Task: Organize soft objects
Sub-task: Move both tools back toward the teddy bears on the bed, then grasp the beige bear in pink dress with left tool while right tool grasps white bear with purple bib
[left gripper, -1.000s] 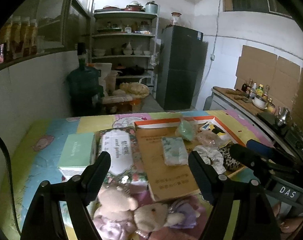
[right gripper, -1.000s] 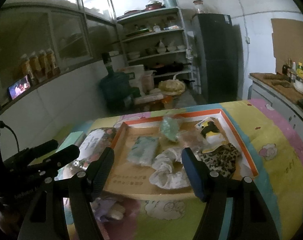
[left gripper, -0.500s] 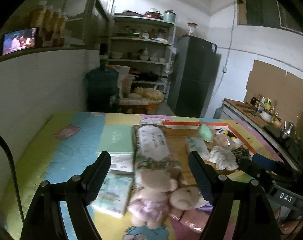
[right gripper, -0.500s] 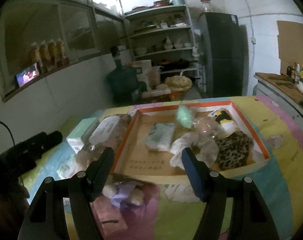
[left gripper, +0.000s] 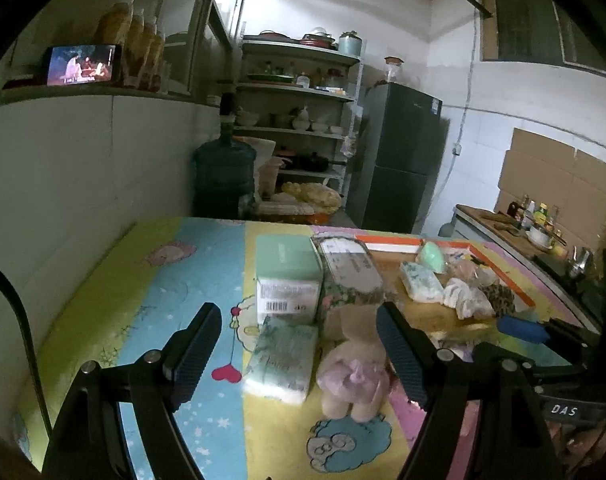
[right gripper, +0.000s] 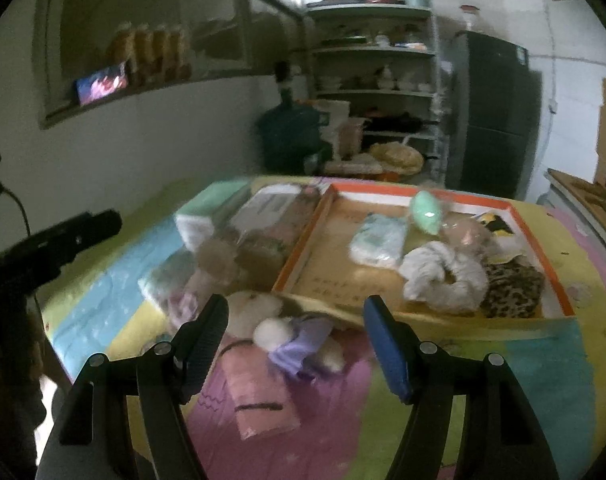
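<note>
Since the earlier frame both views had swung left across the surface [left gripper: 151,292]: the left hand-held gripper [left gripper: 299,344] now framed the tissue pack [left gripper: 283,356] and pink plush [left gripper: 353,376] instead of the tray. Landmark: orange-rimmed cardboard tray [right gripper: 303,256]. Inside it lay a small tissue pack [right gripper: 379,240], white scrunchie [right gripper: 443,276], leopard fabric [right gripper: 511,288], green pouch [right gripper: 425,208]. Left of the tray: floral wipes pack [left gripper: 351,276], then green box [left gripper: 287,276]. Just in front of its near-left corner: purple-dressed plush [right gripper: 291,336], between the right hand-held gripper's [right gripper: 295,340] jaws. Both grippers' jaws stood wide apart, holding nothing.
</note>
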Demonstrator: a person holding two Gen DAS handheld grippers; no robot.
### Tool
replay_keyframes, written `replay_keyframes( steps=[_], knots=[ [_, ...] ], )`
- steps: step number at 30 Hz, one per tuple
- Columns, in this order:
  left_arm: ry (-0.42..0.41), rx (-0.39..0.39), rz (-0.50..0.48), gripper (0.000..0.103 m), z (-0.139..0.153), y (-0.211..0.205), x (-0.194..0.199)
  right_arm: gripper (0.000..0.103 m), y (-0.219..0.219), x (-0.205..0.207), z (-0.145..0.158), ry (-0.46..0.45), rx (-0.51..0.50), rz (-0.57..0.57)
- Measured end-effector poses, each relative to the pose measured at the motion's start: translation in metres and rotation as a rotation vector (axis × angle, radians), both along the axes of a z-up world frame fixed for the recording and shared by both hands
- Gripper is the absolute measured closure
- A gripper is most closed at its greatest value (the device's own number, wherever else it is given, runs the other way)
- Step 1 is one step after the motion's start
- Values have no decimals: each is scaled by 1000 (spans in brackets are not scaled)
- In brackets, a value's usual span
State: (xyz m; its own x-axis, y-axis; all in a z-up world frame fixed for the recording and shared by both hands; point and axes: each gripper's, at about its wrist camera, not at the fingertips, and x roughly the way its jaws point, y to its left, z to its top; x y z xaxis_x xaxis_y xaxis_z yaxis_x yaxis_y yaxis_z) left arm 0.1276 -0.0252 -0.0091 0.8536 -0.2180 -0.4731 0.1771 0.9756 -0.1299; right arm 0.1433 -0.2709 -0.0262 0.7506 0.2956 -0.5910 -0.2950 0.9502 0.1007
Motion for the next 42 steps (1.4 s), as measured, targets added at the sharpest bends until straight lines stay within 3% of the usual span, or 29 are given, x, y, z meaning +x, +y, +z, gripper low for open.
replay_keyframes(
  steps=[10,26,29,32,36,42],
  knots=[
    [97,-16,-165,23,-38,-18,7,31,13,6,-22,39,-77,71],
    [188,42,-254,24,-67,-51,41,31,4,14,-37,63,-98,101],
    [199,54,-274,34,-72,-55,46,31,3,17,-40,71,-98,107],
    [244,55,-275,50,-81,-57,54,31,0,22,-43,86,-92,116],
    [258,16,-286,57,-83,-52,57,31,2,28,-47,101,-102,132],
    [249,-14,-271,59,-81,-47,54,31,10,32,-49,99,-116,168]
  ],
)
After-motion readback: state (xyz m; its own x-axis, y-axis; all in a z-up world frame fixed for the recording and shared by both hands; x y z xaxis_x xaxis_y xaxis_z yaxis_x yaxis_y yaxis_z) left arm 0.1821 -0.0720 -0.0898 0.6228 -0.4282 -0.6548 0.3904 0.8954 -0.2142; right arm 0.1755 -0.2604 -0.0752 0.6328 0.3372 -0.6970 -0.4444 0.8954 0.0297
